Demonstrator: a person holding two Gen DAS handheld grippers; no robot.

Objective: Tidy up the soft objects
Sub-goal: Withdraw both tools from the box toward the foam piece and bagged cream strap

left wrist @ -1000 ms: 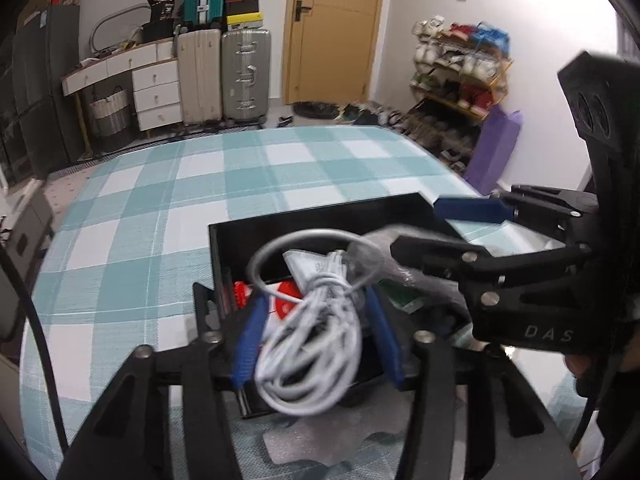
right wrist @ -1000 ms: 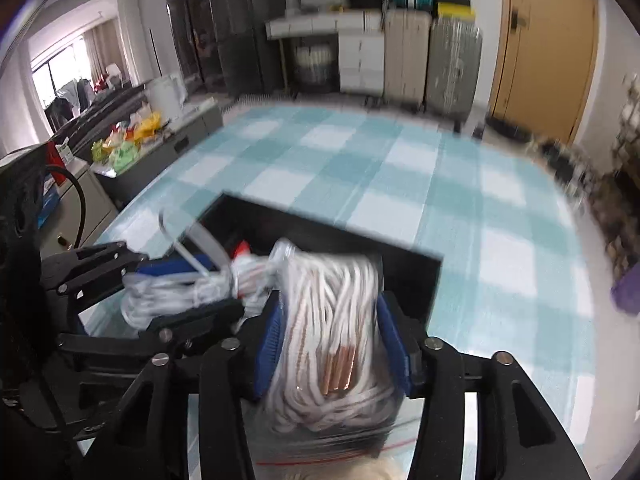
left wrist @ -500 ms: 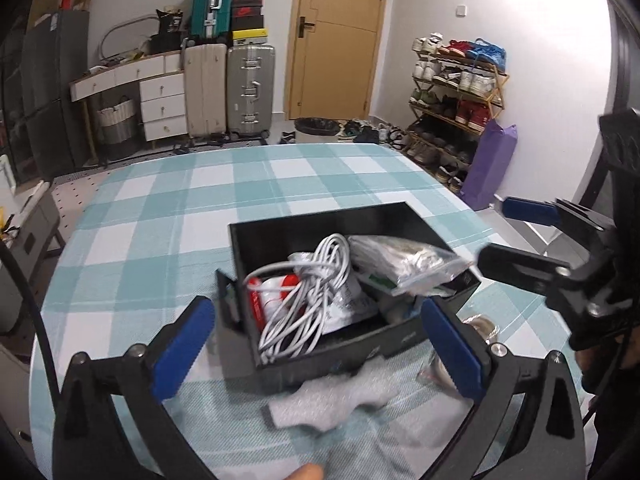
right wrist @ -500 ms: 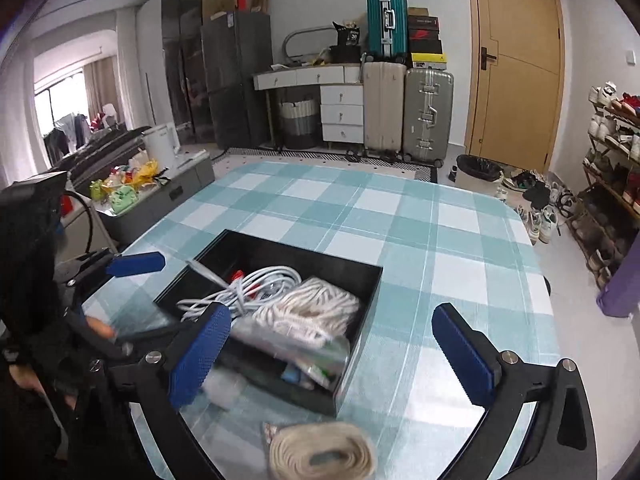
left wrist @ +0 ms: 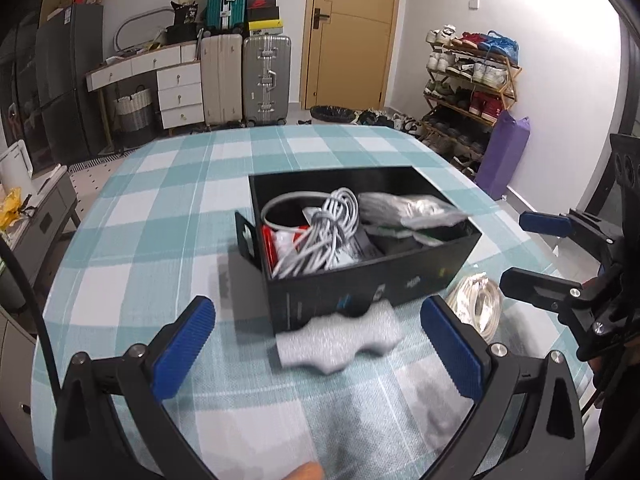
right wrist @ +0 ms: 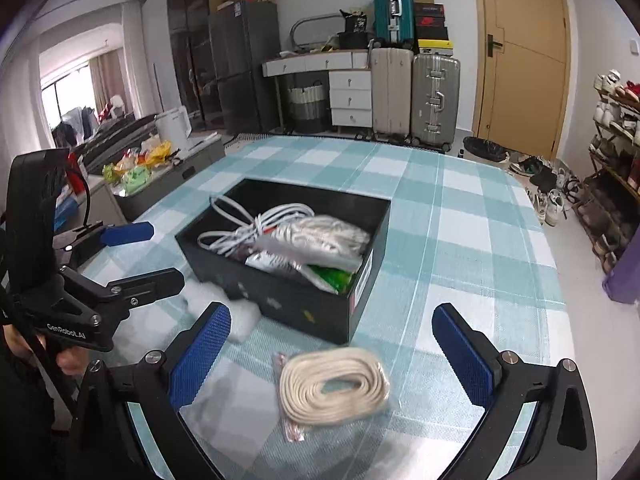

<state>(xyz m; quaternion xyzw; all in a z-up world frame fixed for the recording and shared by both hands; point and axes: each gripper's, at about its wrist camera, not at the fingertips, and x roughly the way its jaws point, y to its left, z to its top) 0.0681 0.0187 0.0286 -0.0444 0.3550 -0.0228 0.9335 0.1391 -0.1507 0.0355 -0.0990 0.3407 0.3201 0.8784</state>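
Both wrist views tilt down at the black box [left wrist: 372, 280] from close, left and right of it.

The black box [left wrist: 360, 288] wall hides its lower contents; the foam piece [left wrist: 340, 344] is blurred.

Both grippers [left wrist: 316, 346] [right wrist: 340, 350] are black with blue bumpy pads [right wrist: 200, 350], shiny screws and white letters.

A box [left wrist: 372, 288] is sitting mid-table [left wrist: 152, 216], holding a cable bundle [left wrist: 320, 232] at nine o'clock and a bagged rope [right wrist: 320, 236] at three. Foam [left wrist: 340, 340] is lying at its six o'clock (touching the near wall), a rope coil [right wrist: 334, 386] at four o'clock.
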